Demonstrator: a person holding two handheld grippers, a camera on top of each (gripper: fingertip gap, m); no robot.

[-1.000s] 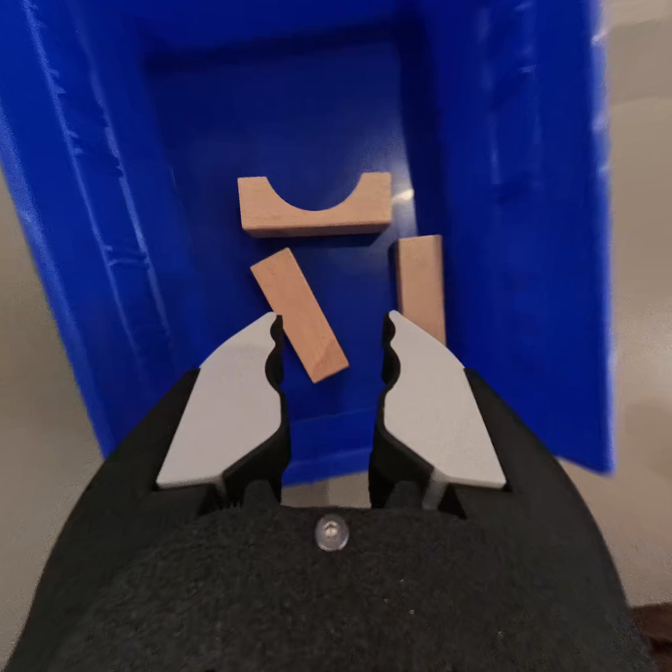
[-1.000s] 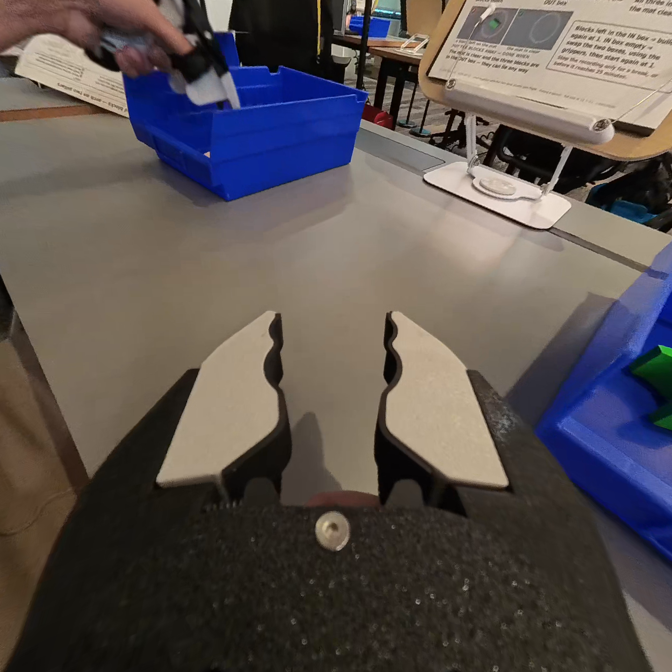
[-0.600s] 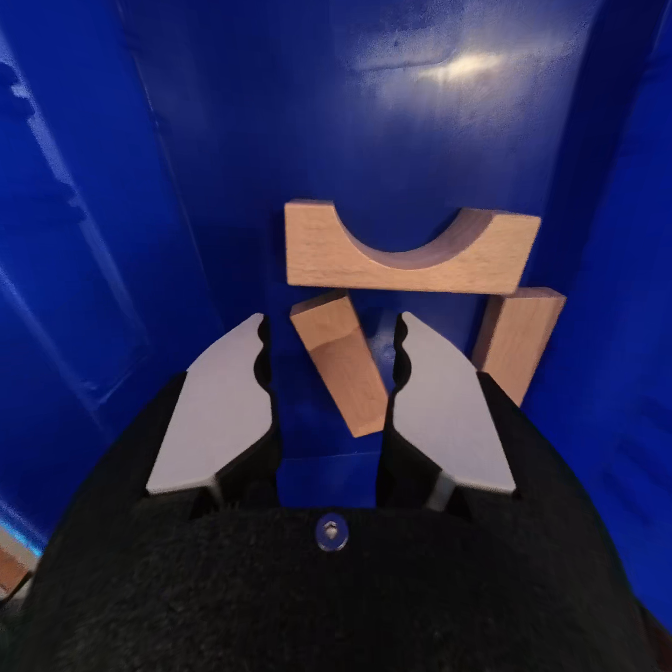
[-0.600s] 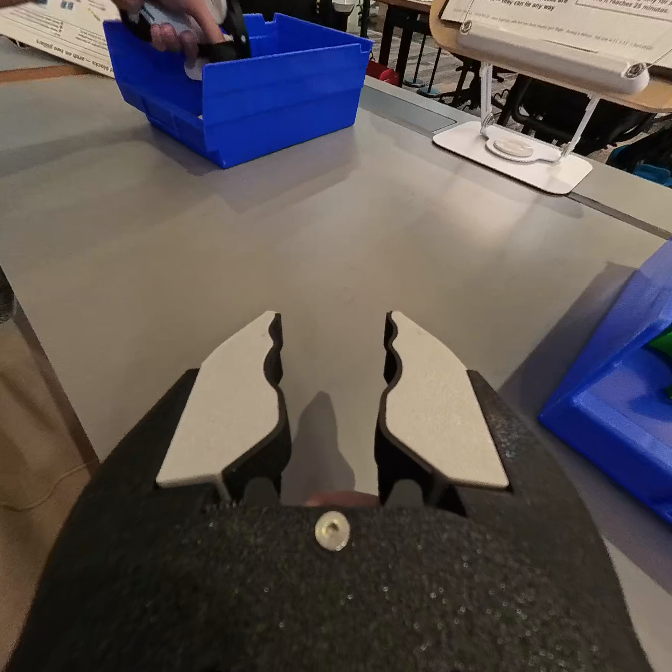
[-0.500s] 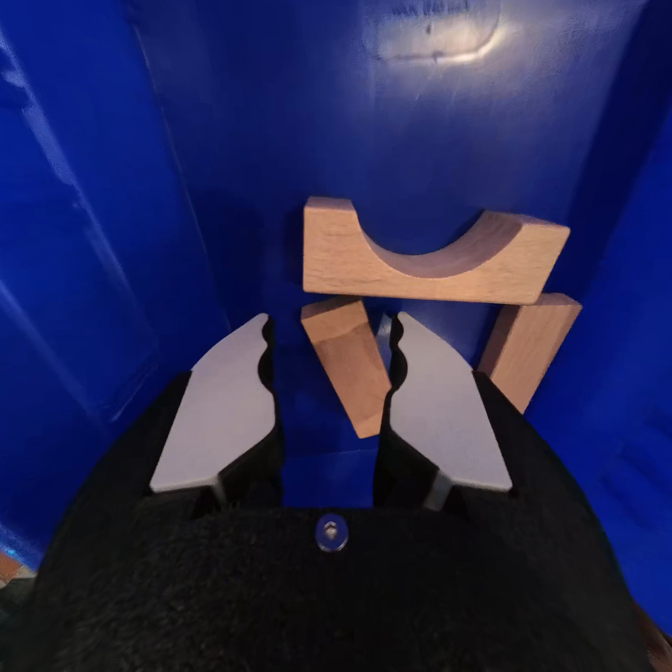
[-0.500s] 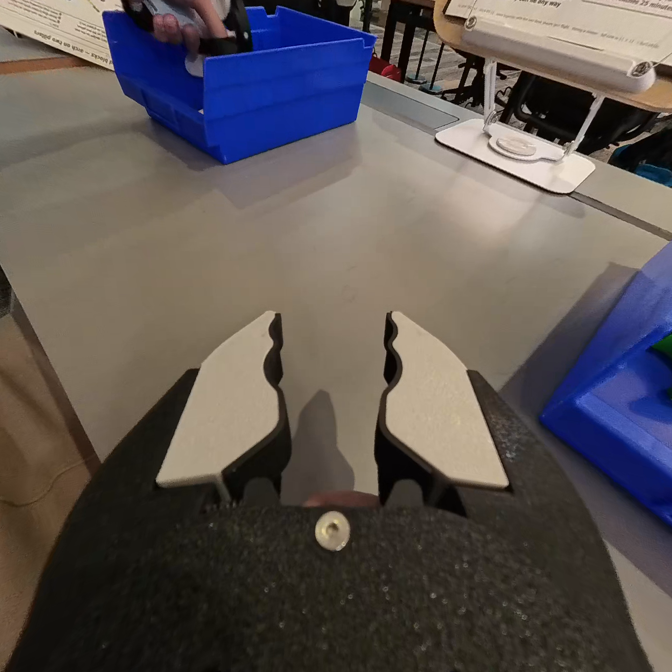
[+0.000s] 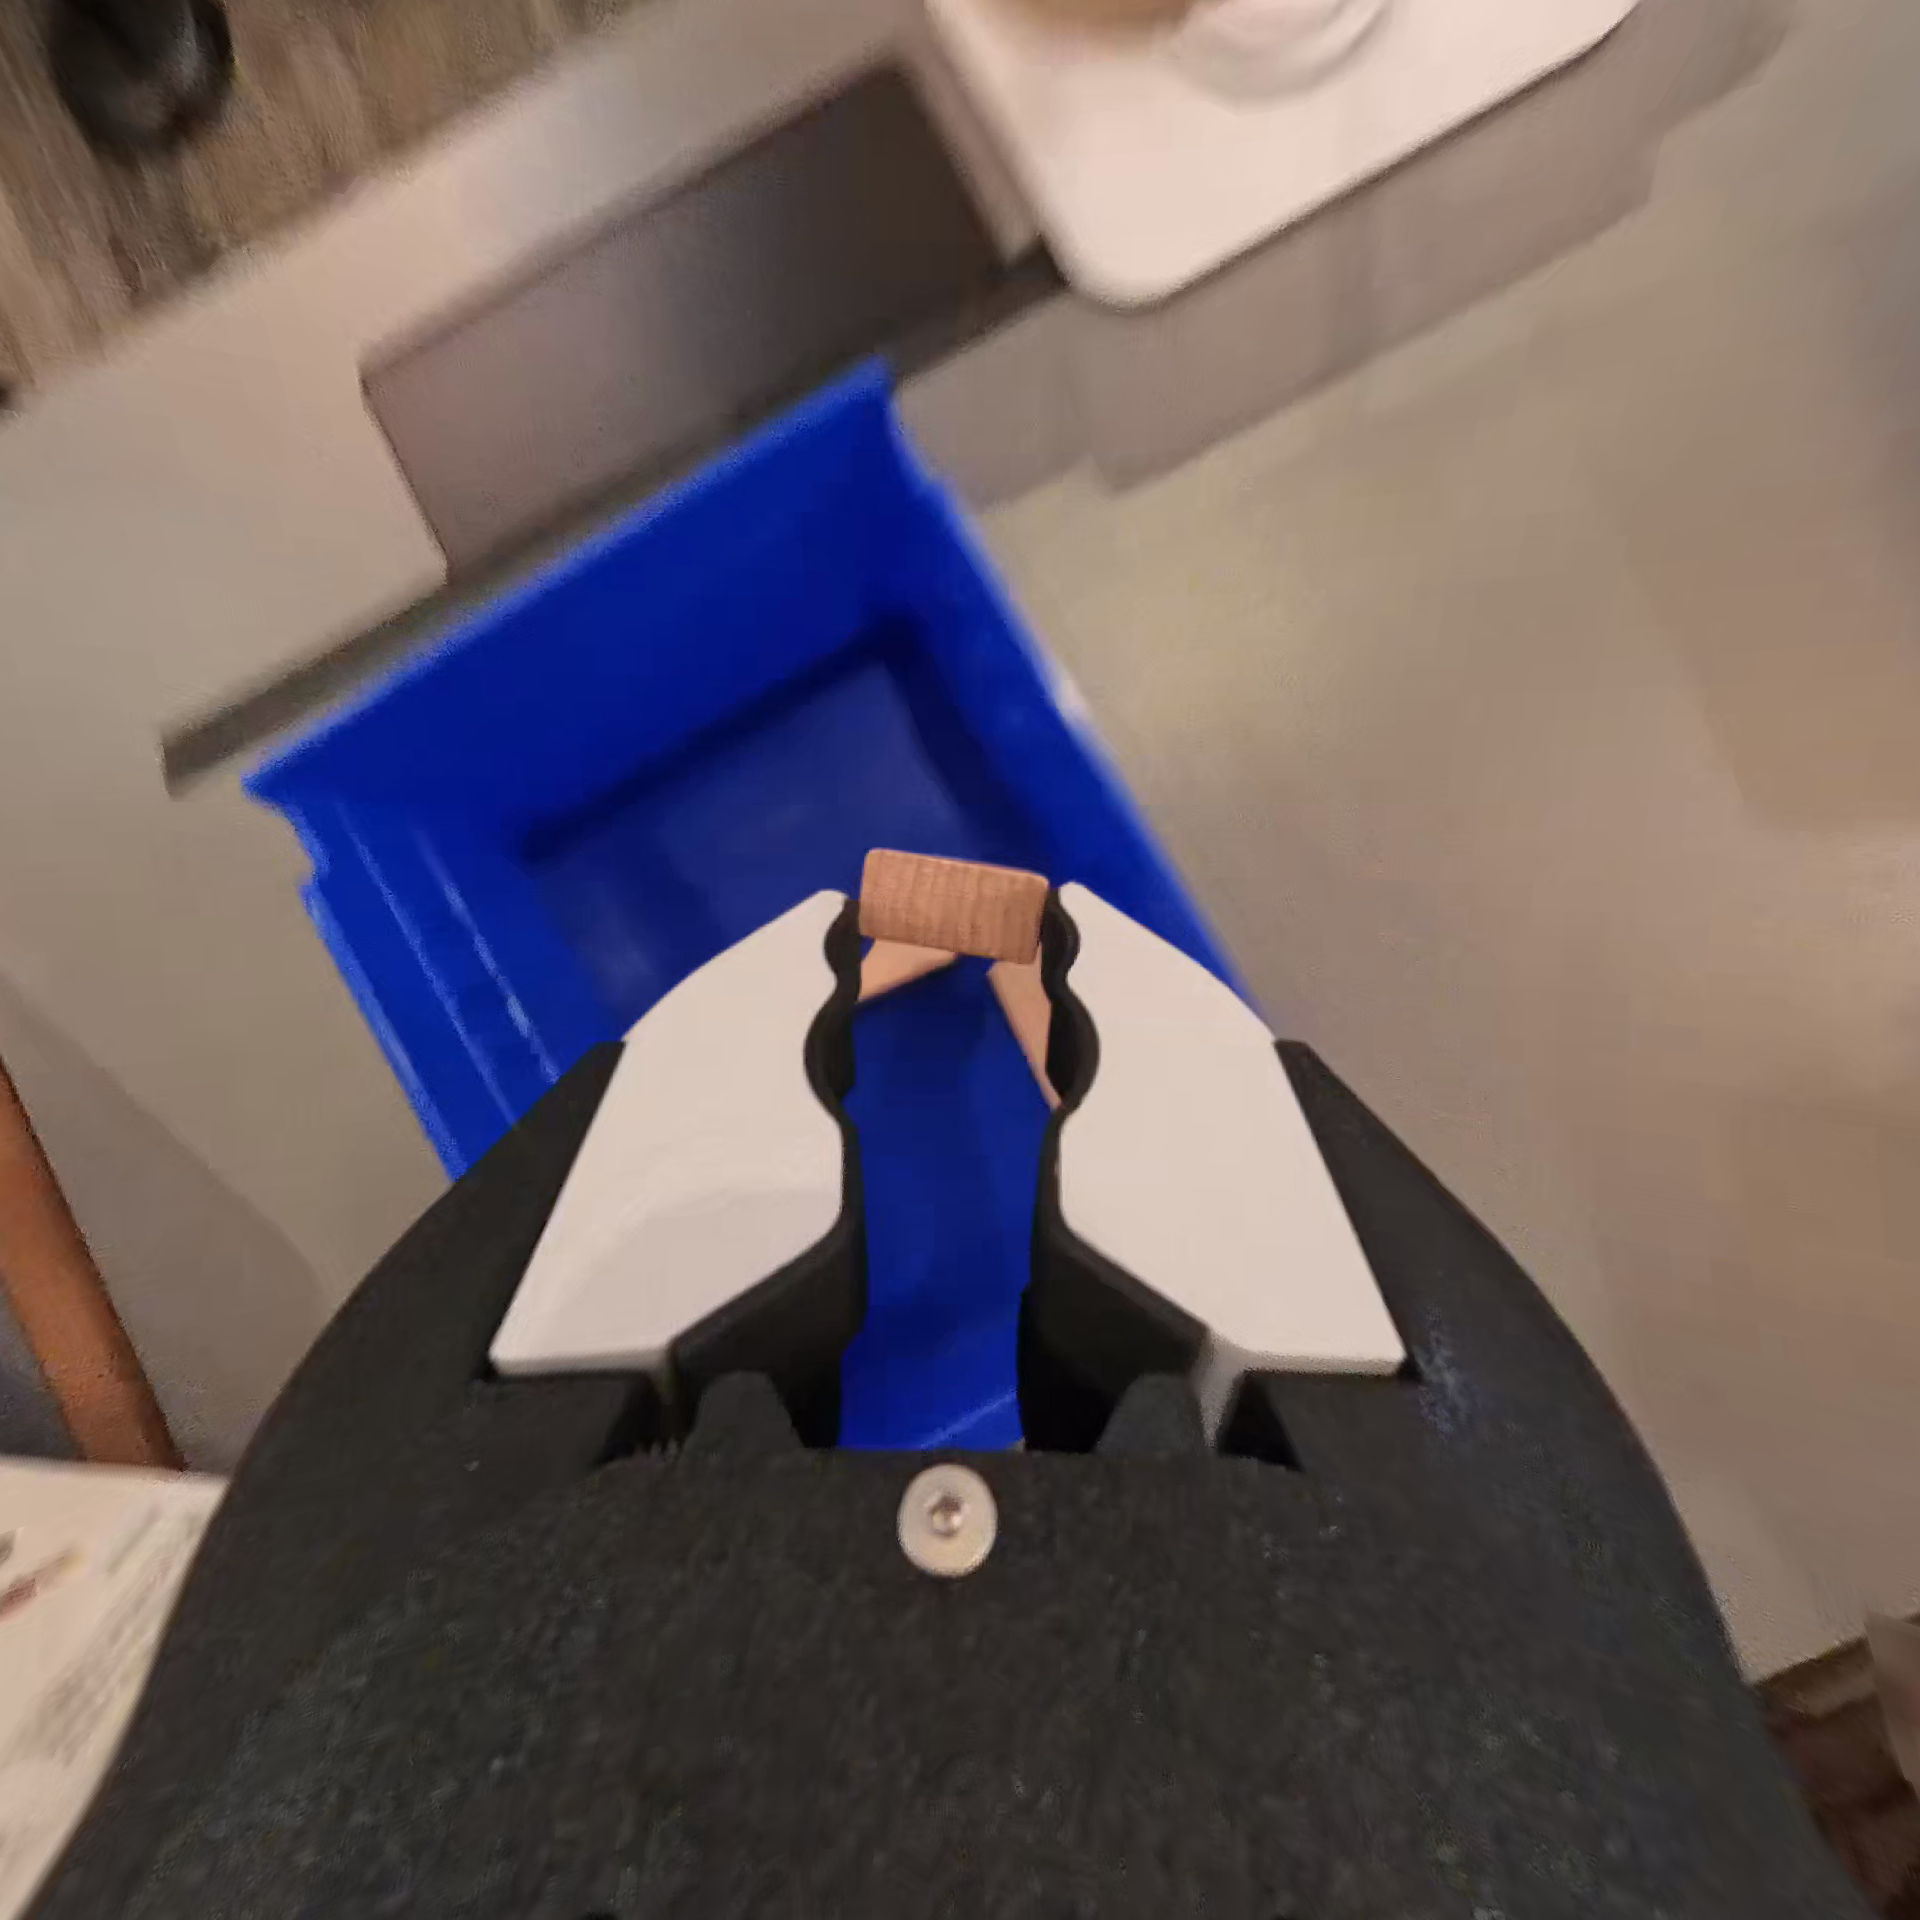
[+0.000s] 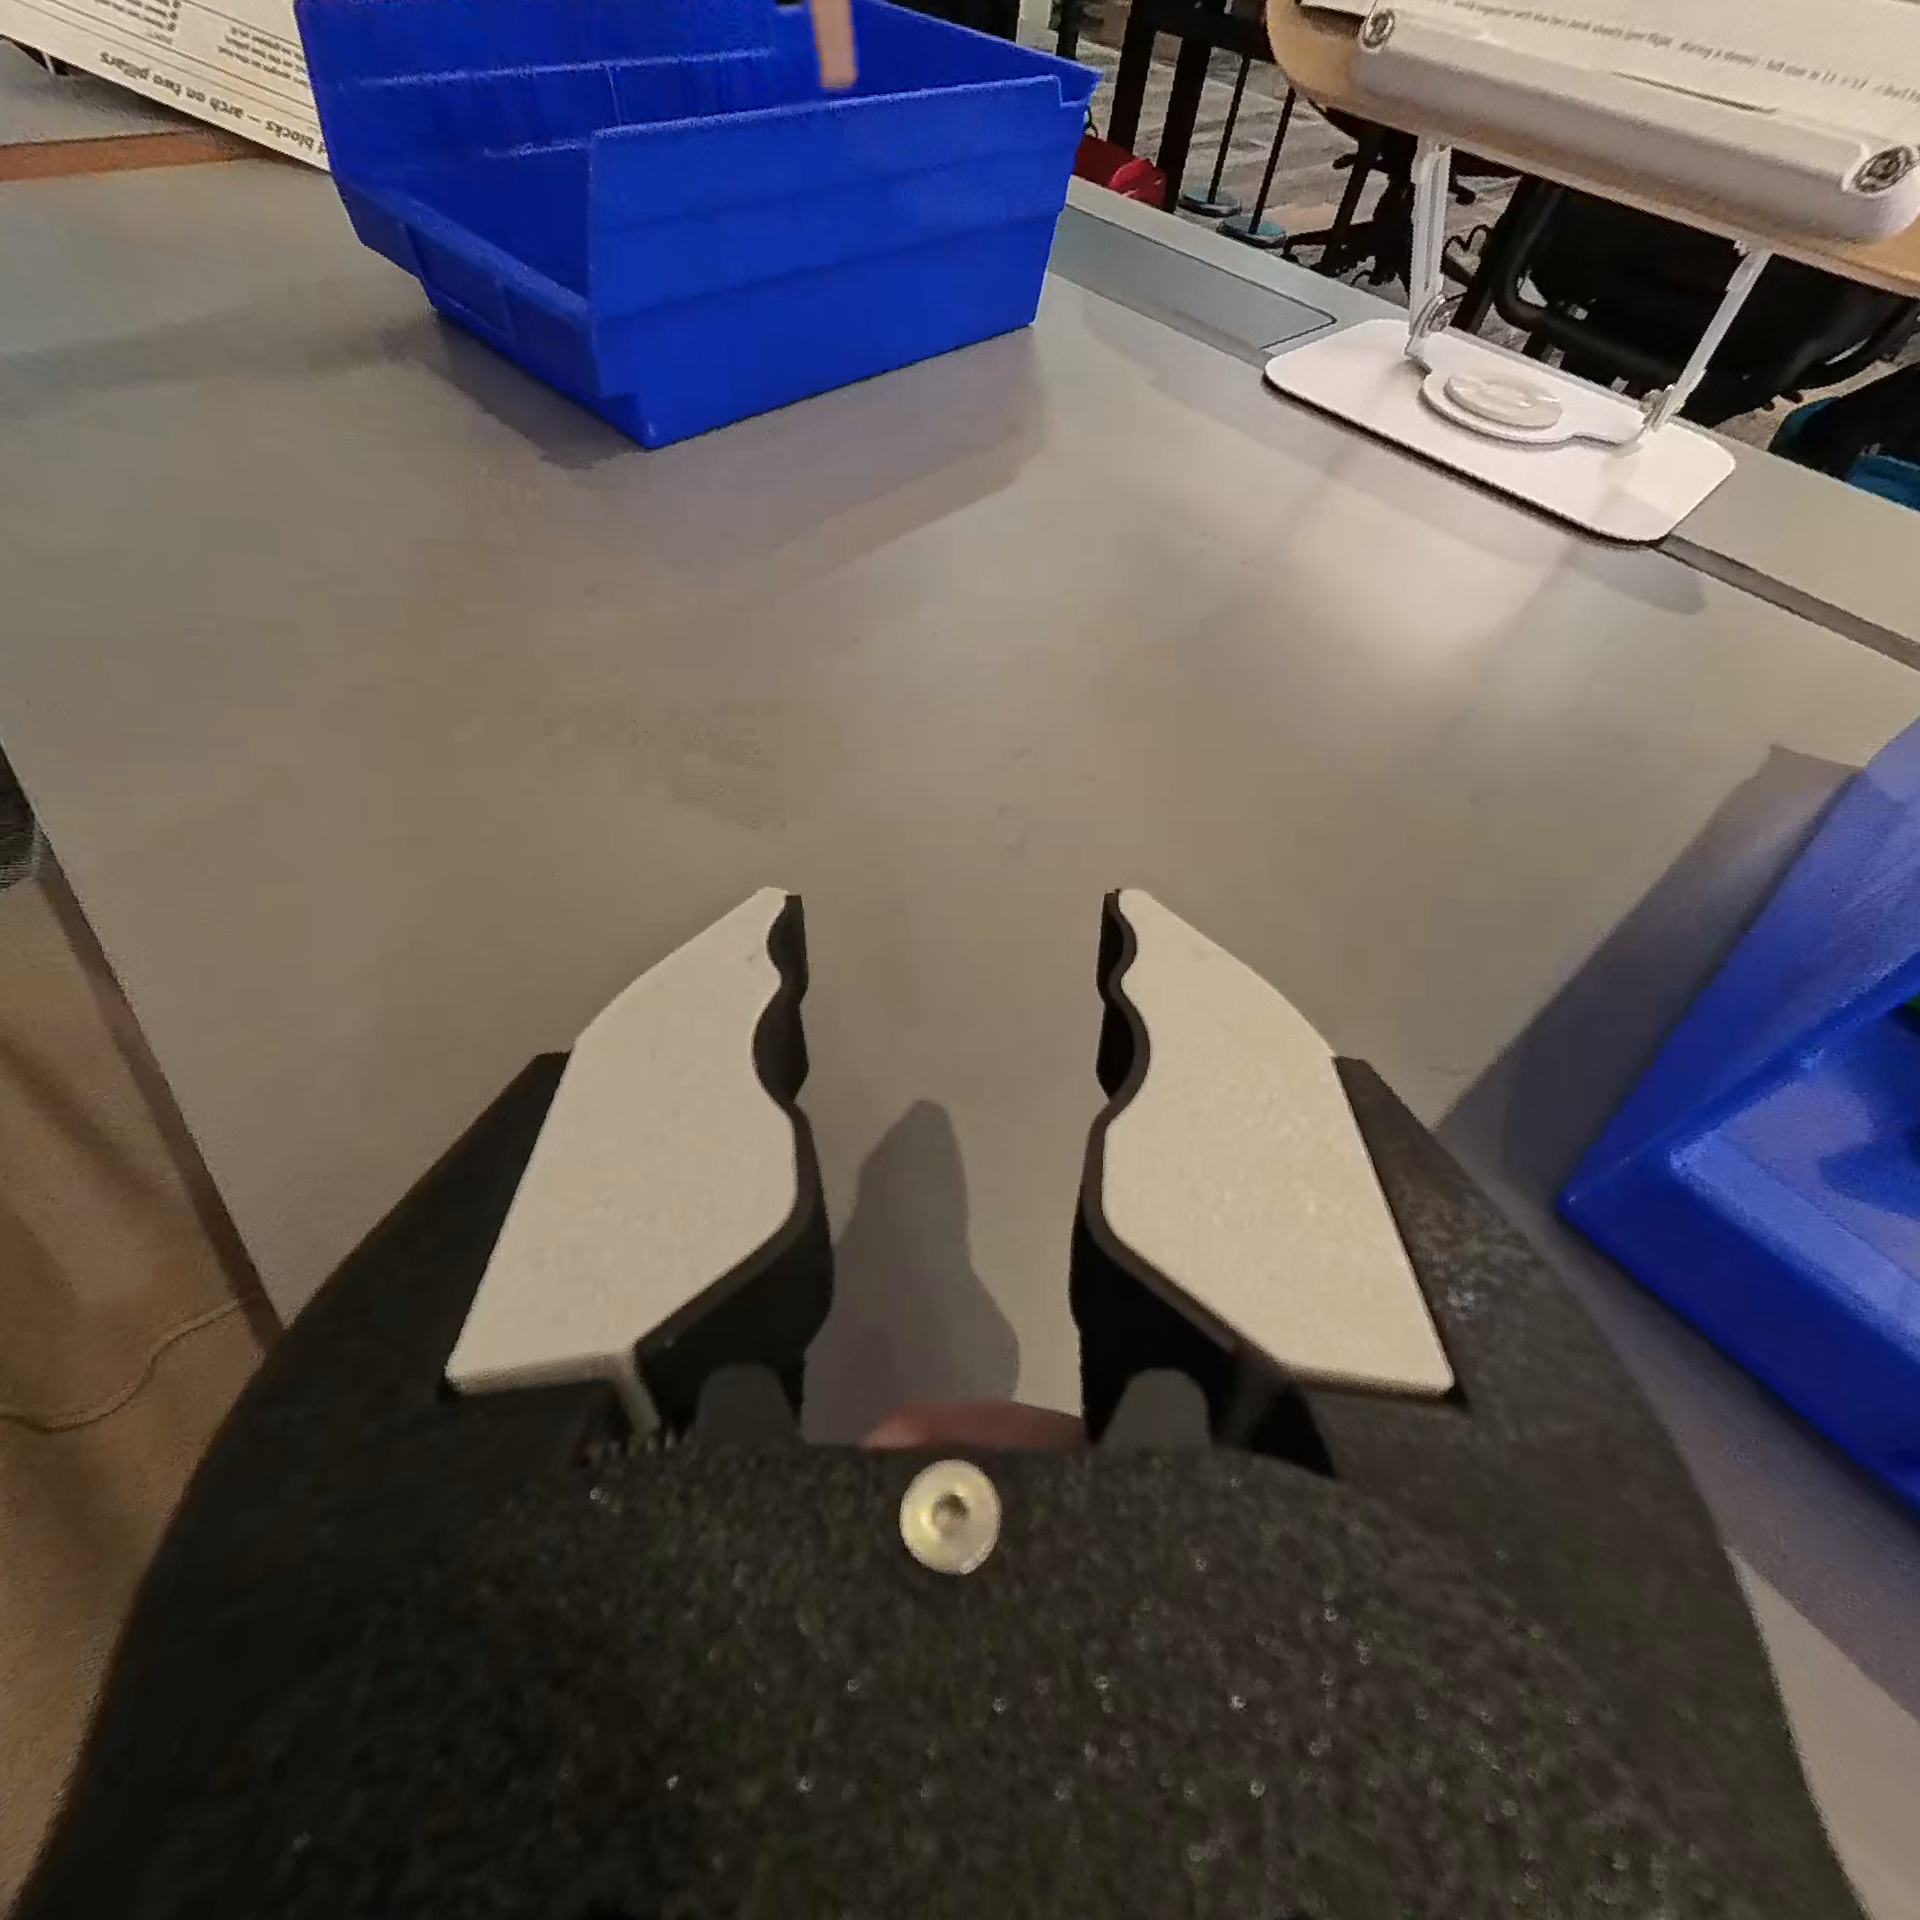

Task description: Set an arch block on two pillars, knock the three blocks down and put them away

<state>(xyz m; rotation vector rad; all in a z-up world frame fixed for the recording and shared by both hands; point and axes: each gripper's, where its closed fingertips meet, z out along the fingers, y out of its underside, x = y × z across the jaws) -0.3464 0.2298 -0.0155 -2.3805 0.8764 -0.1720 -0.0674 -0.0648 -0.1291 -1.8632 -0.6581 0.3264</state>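
My left gripper [image 7: 951,925] is clamped on a wooden pillar block [image 7: 951,902], its end grain facing me, held in the air above the blue bin [image 7: 665,665] on the grey table [image 7: 1455,831]. Two slivers of wood show under the block between my fingers; I cannot tell which blocks they are. From the right wrist view, that pillar block [image 8: 834,42] hangs over the far bin [image 8: 727,229]. My right gripper [image 8: 951,925] hovers low above the bare table [image 8: 831,623], jaws apart, holding nothing. A second blue bin [image 8: 1766,1143] sits just to its right.
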